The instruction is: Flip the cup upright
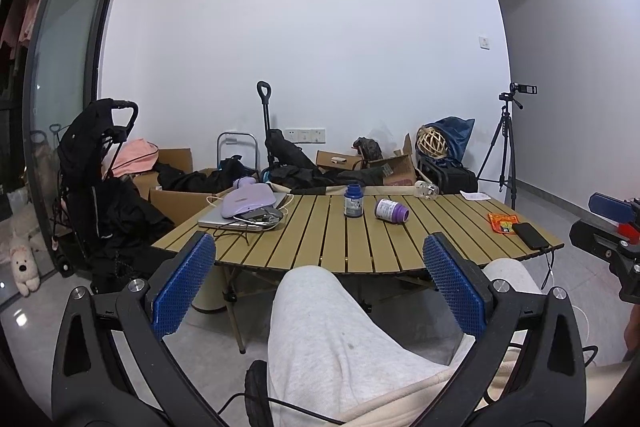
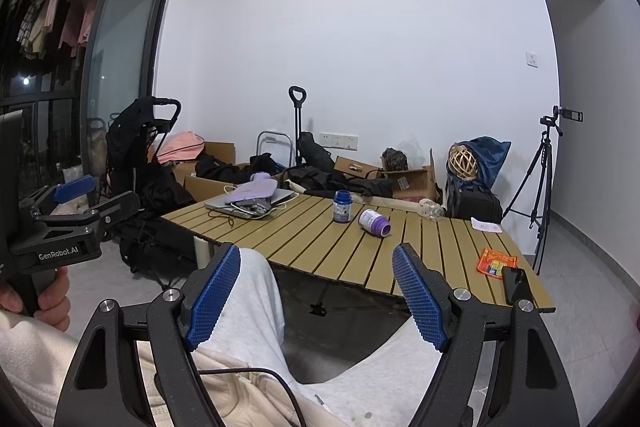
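Observation:
A white and purple cup [image 1: 391, 210] lies on its side near the middle of the slatted wooden table [image 1: 400, 251]. It also shows in the right wrist view [image 2: 374, 222]. A dark blue jar [image 1: 353, 201] stands upright just left of it, also in the right wrist view [image 2: 343, 206]. My left gripper [image 1: 320, 291] is open and empty, held over my lap, short of the table's near edge. My right gripper [image 2: 318, 301] is open and empty, also over my lap and short of the table [image 2: 320, 247].
A laptop with a lilac item and cables [image 1: 248, 209] lies at the table's left. A black phone [image 1: 530, 235] and an orange packet [image 1: 502, 221] lie at its right. A clear bottle [image 1: 426, 189] lies at the far edge. Boxes, bags, a stroller and a tripod [image 1: 502, 151] stand behind.

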